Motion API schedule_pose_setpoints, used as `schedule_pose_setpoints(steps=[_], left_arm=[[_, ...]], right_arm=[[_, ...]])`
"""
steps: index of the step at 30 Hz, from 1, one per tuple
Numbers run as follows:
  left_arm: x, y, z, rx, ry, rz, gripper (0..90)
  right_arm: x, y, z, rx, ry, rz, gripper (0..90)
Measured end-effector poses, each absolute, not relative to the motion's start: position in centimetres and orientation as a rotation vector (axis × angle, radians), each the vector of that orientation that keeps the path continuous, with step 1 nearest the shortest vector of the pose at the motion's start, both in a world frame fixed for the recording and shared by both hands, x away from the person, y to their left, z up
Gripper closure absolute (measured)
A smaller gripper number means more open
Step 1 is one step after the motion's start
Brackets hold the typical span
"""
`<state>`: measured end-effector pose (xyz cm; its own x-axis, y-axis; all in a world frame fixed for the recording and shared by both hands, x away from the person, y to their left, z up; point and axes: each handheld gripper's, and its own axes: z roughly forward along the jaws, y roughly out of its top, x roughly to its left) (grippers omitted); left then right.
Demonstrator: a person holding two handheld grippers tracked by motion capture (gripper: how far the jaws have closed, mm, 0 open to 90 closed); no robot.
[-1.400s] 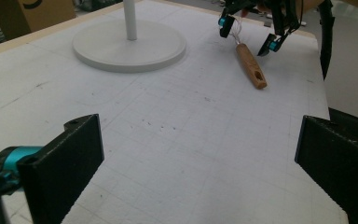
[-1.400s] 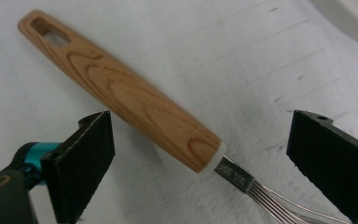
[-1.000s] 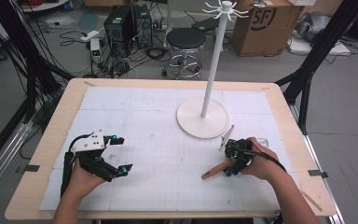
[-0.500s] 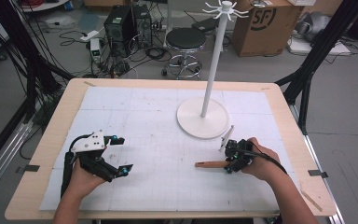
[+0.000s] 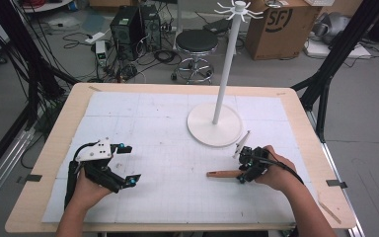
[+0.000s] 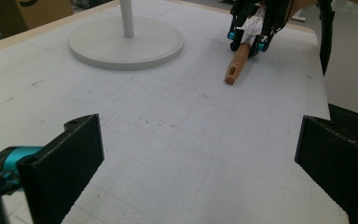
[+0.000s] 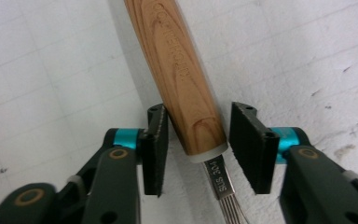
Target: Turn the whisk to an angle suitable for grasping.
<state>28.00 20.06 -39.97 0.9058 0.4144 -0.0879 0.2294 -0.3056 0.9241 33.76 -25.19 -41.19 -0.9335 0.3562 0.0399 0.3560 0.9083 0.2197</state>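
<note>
Right hand-held gripper (image 5: pixel 245 167) sitting near the bench's (image 5: pixel 54 148) right front, jaws parted around the wooden handle (image 7: pixel 179 74) of a whisk (image 5: pixel 227 173). Not squeezing yet: left pad touching or nearly touching the wood, right pad standing off with a gap. Handle lying flat on the white gridded mat (image 5: pixel 153 128), pointing away from the gripper toward the bench's middle.

Left hand-held gripper (image 5: pixel 123 165) resting at the left front, jaws spread wide and holding nothing, well apart from the whisk.

Right gripper view showing, close up, the handle's grain, faint lettering along it, a pale collar at its end, and a stamped metal shank (image 7: pixel 216 179) running into thin wires between the jaws. High view giving instead the whole layout: white stand (image 5: pixel 215 118) with its round base just beyond the right gripper. Left gripper view looking across the mat at the far gripper (image 6: pixel 248 39) straddling the handle (image 6: pixel 237 63), stand base (image 6: pixel 126 42) off to the left.
</note>
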Motion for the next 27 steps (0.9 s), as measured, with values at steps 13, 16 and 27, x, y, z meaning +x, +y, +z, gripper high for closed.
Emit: schedule_pose_setpoints(steps=[13, 16, 27], left_arm=[[28.00, 20.06, -39.99, 1.896, 0.476, 0.195, 1.7], [28.00, 20.06, -39.98, 1.897, 0.476, 0.195, 1.7], [28.02, 20.03, -40.03, 1.902, 0.475, 0.193, 1.7]], right_arm=[[33.48, -25.19, -41.01, 0.716, 3.025, 0.325, 68.5], [33.36, -25.22, -41.04, 0.710, 3.025, 0.329, 66.5], [33.23, -25.79, -41.49, 0.780, 3.003, 0.424, 51.1]])
